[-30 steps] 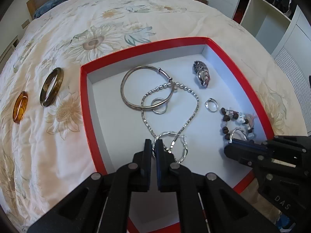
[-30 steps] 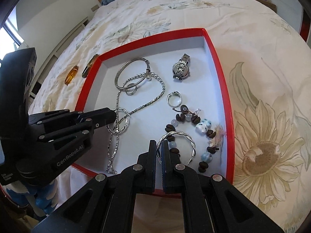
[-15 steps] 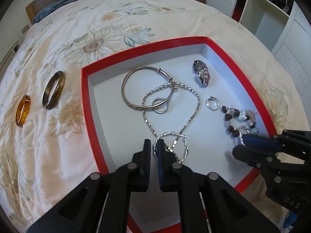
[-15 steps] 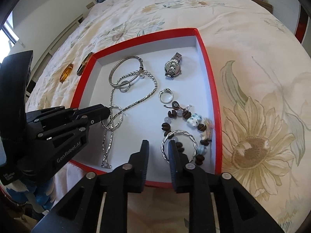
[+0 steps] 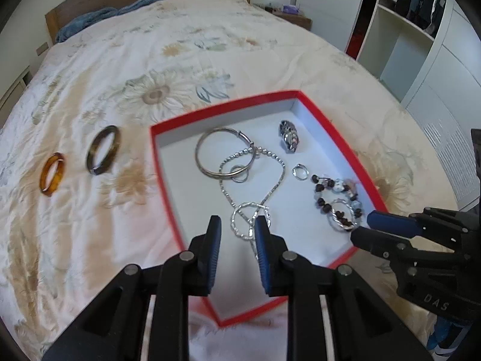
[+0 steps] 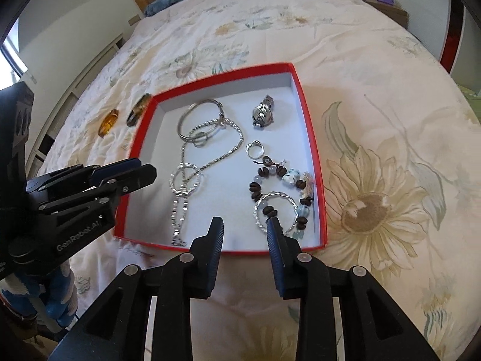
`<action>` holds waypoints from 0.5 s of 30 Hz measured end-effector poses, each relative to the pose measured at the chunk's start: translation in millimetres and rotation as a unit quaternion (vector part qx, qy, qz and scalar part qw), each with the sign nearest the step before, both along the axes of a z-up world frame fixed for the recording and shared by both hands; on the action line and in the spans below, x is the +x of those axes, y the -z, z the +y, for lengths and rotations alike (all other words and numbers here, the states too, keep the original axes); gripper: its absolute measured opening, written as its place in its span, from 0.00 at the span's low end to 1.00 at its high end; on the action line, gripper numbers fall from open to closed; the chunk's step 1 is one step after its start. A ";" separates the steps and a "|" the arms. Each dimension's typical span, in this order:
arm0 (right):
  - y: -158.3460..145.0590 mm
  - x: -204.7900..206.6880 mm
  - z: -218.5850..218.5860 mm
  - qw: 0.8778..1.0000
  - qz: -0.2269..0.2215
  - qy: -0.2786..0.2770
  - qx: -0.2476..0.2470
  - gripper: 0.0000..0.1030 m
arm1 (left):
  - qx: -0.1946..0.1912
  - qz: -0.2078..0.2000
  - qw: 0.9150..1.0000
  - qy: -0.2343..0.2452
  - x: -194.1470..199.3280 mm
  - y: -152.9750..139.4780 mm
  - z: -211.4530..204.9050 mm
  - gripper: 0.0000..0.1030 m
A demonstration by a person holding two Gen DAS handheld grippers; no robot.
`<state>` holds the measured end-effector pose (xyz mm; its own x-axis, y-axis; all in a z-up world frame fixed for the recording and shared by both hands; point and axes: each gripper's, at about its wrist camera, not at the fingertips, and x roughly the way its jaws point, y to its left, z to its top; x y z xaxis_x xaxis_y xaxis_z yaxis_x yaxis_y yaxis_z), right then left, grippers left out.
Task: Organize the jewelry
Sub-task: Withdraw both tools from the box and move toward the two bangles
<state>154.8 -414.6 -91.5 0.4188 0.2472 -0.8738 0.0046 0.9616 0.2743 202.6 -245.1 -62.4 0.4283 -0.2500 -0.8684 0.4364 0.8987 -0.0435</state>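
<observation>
A red box (image 5: 166,198) (image 6: 312,138) with a white floor lies on the bed. In it are a silver bangle (image 5: 224,156), a chain necklace (image 5: 270,189), two twisted silver hoops (image 5: 249,222) (image 6: 275,210), a watch (image 6: 263,114), a ring (image 5: 300,171) and a bead bracelet (image 6: 282,177). An amber ring (image 5: 52,174) and a dark bangle (image 5: 103,149) lie on the quilt left of the box. My left gripper (image 5: 237,225) is open and empty above the near hoop. My right gripper (image 6: 245,225) is open and empty above the box's near edge.
The flowered quilt (image 6: 375,150) covers the whole bed. A blue towel (image 5: 111,15) lies by the wooden headboard. White shelves and a wardrobe (image 5: 421,45) stand to the right of the bed.
Both grippers have opened, let go of the twisted hoops, which now lie in the box, and pulled back and up.
</observation>
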 end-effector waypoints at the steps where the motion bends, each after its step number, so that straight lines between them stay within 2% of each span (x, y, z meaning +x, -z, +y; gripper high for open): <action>1: -4.0 -2.6 0.8 1.000 -0.004 0.002 0.000 0.30 | -0.001 -0.003 1.000 -0.002 -2.2 -4.1 2.5 0.23; 5: -27.6 -21.1 8.0 0.999 -0.031 0.012 -0.002 0.37 | -0.005 -0.030 0.999 -0.014 -21.0 -28.4 18.2 0.31; 12: -68.6 -54.5 29.5 0.996 -0.081 0.025 -0.011 0.39 | 0.001 -0.069 0.997 -0.035 -58.5 -62.0 45.8 0.36; 15: -86.0 -67.5 42.6 0.994 -0.103 0.026 -0.021 0.42 | 0.005 -0.086 0.996 -0.039 -75.4 -73.2 55.7 0.38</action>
<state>87.2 -372.0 -5.5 0.6011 0.1863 -0.7772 0.0028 0.9720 0.2351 127.2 -189.5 10.9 0.5883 -0.2016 -0.7831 0.3657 0.9301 0.0353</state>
